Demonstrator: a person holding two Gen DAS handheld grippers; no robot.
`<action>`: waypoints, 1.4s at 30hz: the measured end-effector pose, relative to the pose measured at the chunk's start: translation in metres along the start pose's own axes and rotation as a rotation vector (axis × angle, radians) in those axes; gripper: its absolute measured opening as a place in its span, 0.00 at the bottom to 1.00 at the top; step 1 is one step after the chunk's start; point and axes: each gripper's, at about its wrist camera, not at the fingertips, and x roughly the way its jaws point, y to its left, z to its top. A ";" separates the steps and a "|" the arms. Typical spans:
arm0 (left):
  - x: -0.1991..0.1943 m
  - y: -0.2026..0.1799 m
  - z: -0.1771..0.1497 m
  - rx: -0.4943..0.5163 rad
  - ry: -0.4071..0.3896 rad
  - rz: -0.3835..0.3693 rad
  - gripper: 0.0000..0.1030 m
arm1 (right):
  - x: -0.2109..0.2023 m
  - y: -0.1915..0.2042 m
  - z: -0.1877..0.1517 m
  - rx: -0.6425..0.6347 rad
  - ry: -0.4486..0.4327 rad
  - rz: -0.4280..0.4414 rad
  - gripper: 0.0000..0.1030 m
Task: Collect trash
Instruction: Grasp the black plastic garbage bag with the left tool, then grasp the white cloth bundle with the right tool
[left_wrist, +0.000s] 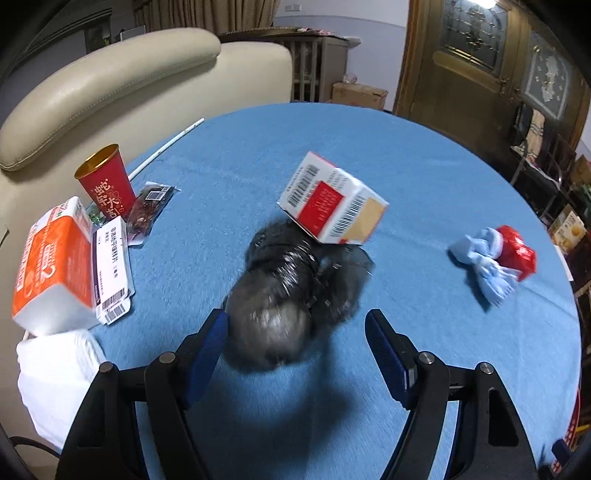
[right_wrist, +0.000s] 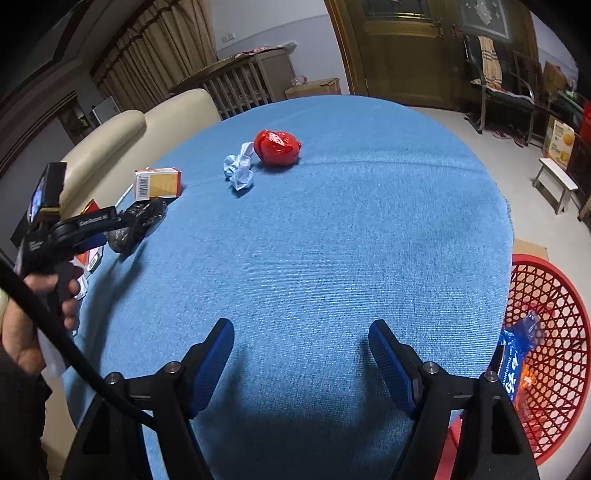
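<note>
A crumpled black plastic bag (left_wrist: 291, 291) lies on the blue tablecloth (left_wrist: 424, 177), blurred by motion. My left gripper (left_wrist: 295, 332) stands open just short of the bag, whose near end sits beside the left fingertip (left_wrist: 218, 325). A white, red and yellow carton (left_wrist: 332, 199) leans on the bag's far side. In the right wrist view a hand holds the left gripper (right_wrist: 116, 229) at the black bag (right_wrist: 144, 221), with the carton (right_wrist: 159, 182) behind. My right gripper (right_wrist: 301, 339) is open over bare cloth with nothing between its fingers.
A red crumpled bag (right_wrist: 277, 146) and pale blue wad (right_wrist: 240, 171) lie further out on the table. At the table's left are a red cup (left_wrist: 105, 181), an orange pack (left_wrist: 55, 258), a flat white box (left_wrist: 112, 269) and a wrapper (left_wrist: 151, 206). A red basket (right_wrist: 546, 332) stands on the floor to the right.
</note>
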 end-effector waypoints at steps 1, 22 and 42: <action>0.005 0.001 0.001 -0.004 0.009 0.002 0.75 | 0.001 -0.001 0.000 0.003 0.001 0.002 0.76; -0.023 0.020 -0.066 -0.023 0.012 -0.091 0.28 | 0.063 0.052 0.087 -0.153 -0.035 0.061 0.76; -0.038 0.029 -0.088 -0.048 0.019 -0.093 0.28 | 0.169 0.104 0.156 -0.259 0.064 -0.007 0.26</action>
